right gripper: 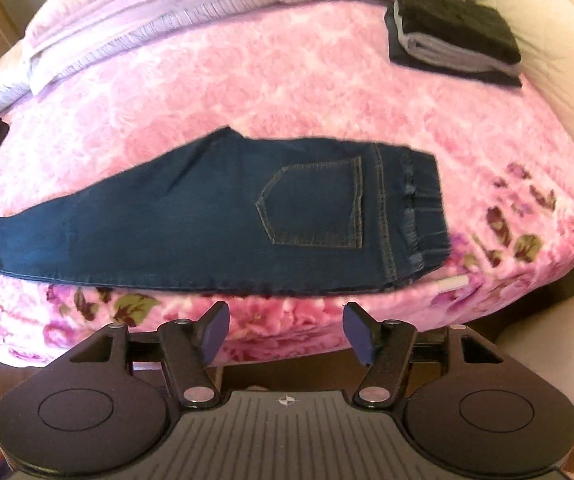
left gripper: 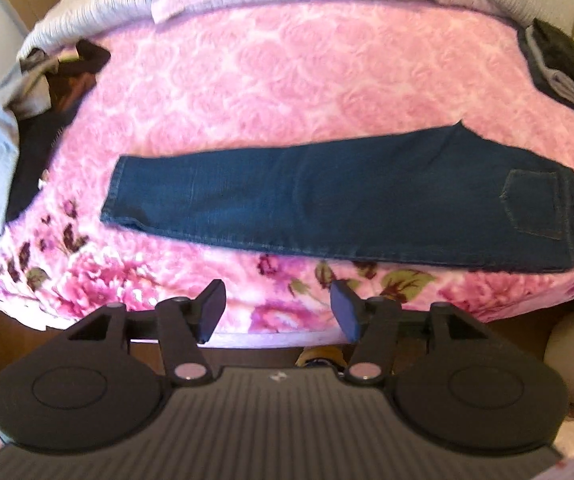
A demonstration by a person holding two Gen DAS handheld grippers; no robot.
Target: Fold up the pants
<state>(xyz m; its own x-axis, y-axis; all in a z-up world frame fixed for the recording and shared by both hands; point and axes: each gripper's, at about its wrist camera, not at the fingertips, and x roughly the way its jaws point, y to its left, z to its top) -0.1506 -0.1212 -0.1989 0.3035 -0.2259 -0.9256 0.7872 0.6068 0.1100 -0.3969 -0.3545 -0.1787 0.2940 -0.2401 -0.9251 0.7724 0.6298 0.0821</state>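
Both hand-held grippers (left gripper: 277, 308) (right gripper: 286, 330) wide open, empty, above jeans (right gripper: 215, 216), prob. halved, on blanket (right gripper: 287, 92).

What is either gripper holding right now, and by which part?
Nothing. The left gripper and right gripper both have open, empty jaws; the jeans lie flat on the pink blanket.

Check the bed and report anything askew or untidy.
The jeans lie flat, folded lengthwise, slightly slanted to the bed's near edge. The one untidy spot is a crumpled heap of clothes at the left of the pink floral blanket; the folded stack looks neat.
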